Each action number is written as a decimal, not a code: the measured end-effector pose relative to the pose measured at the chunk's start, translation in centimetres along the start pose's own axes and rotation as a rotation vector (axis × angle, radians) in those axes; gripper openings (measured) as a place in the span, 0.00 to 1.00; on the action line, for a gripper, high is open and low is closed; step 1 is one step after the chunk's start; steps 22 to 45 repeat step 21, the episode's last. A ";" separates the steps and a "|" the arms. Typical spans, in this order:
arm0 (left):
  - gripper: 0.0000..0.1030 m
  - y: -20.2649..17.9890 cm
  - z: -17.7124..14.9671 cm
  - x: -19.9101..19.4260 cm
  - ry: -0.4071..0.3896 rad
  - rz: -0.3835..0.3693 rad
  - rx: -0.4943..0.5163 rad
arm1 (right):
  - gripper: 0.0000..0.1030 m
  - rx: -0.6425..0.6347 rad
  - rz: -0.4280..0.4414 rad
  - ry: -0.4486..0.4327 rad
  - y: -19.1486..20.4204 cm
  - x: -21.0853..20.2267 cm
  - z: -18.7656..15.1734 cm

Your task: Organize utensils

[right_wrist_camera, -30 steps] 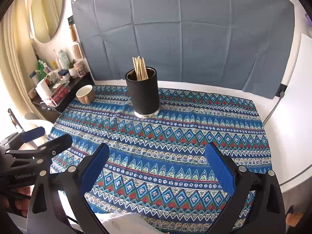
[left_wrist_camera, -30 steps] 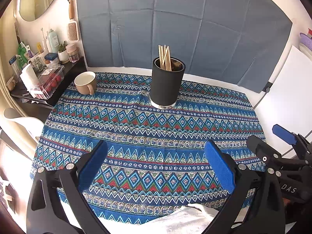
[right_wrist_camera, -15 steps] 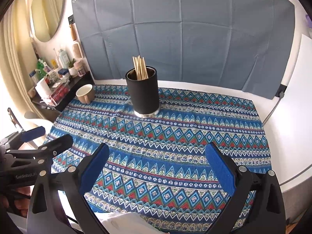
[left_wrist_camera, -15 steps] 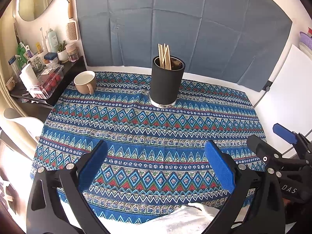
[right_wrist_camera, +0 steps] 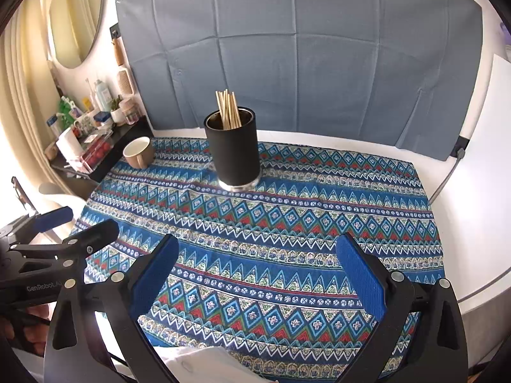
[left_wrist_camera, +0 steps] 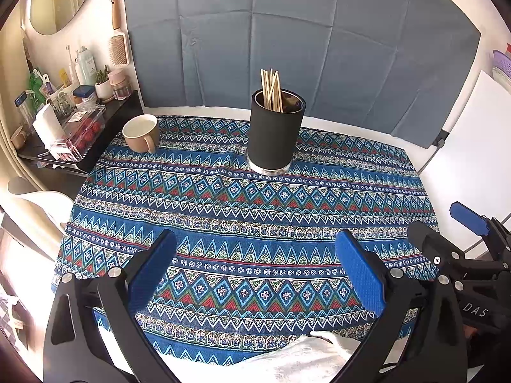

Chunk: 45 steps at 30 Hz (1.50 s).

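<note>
Lower lengths of the chopsticks (left_wrist_camera: 271,91) buried inside the black holder (left_wrist_camera: 275,134). White cloth (left_wrist_camera: 300,360) chopped off by the bottom edge. Shelf clutter (left_wrist_camera: 68,92) too small to name. Labels unreadable.

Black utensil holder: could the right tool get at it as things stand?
Probably yes. The right tool is open and empty, and only bare patterned tablecloth lies between it and the black utensil holder. The mug stands well off to the side.

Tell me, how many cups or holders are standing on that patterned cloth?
2: a black holder with wooden sticks at the far middle, and a beige mug at the far-left corner.
</note>
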<state>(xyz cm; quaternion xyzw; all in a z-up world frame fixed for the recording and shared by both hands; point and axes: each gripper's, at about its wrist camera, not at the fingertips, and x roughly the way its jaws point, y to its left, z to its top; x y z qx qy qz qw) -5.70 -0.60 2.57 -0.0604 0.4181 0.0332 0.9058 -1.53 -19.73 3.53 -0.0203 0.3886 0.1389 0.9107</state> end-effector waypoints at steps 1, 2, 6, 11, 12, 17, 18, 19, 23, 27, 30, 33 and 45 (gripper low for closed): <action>0.94 0.0 0.0 0.0 0.001 0.000 0.000 | 0.92 0.000 0.000 0.001 0.0 0.0 0.0; 0.94 0.1 0.0 0.0 0.002 0.000 0.000 | 0.92 0.000 0.000 0.002 0.0 0.0 0.0; 0.94 0.3 0.0 0.1 0.006 -0.002 -0.001 | 0.92 -0.001 0.001 0.006 0.0 0.2 0.1; 0.94 0.4 0.1 0.2 0.009 -0.002 -0.008 | 0.92 -0.003 0.000 0.009 0.1 0.3 0.0; 0.94 0.5 0.1 0.2 0.008 -0.002 -0.008 | 0.92 -0.004 -0.001 0.010 0.1 0.3 0.0; 0.94 0.7 0.1 0.0 0.001 0.003 -0.018 | 0.92 -0.004 -0.002 0.011 0.3 0.4 0.0; 0.94 0.8 0.1 0.0 0.000 0.002 -0.018 | 0.92 -0.005 -0.003 0.010 0.3 0.5 0.0; 0.94 0.8 0.2 0.0 0.000 0.001 -0.017 | 0.92 -0.006 -0.004 0.009 0.3 0.5 0.0; 0.94 0.7 0.2 0.0 0.001 -0.003 -0.010 | 0.92 -0.009 -0.006 0.007 0.3 0.4 0.1; 0.94 0.7 0.2 0.0 0.001 -0.003 -0.010 | 0.92 -0.009 -0.006 0.007 0.3 0.4 0.1; 0.94 0.7 0.2 0.0 0.001 -0.003 -0.010 | 0.92 -0.009 -0.006 0.007 0.3 0.4 0.1; 0.94 0.7 0.2 0.0 0.001 -0.003 -0.010 | 0.92 -0.009 -0.006 0.007 0.3 0.4 0.1; 0.94 0.7 0.2 0.0 0.001 -0.003 -0.010 | 0.92 -0.009 -0.006 0.007 0.3 0.4 0.1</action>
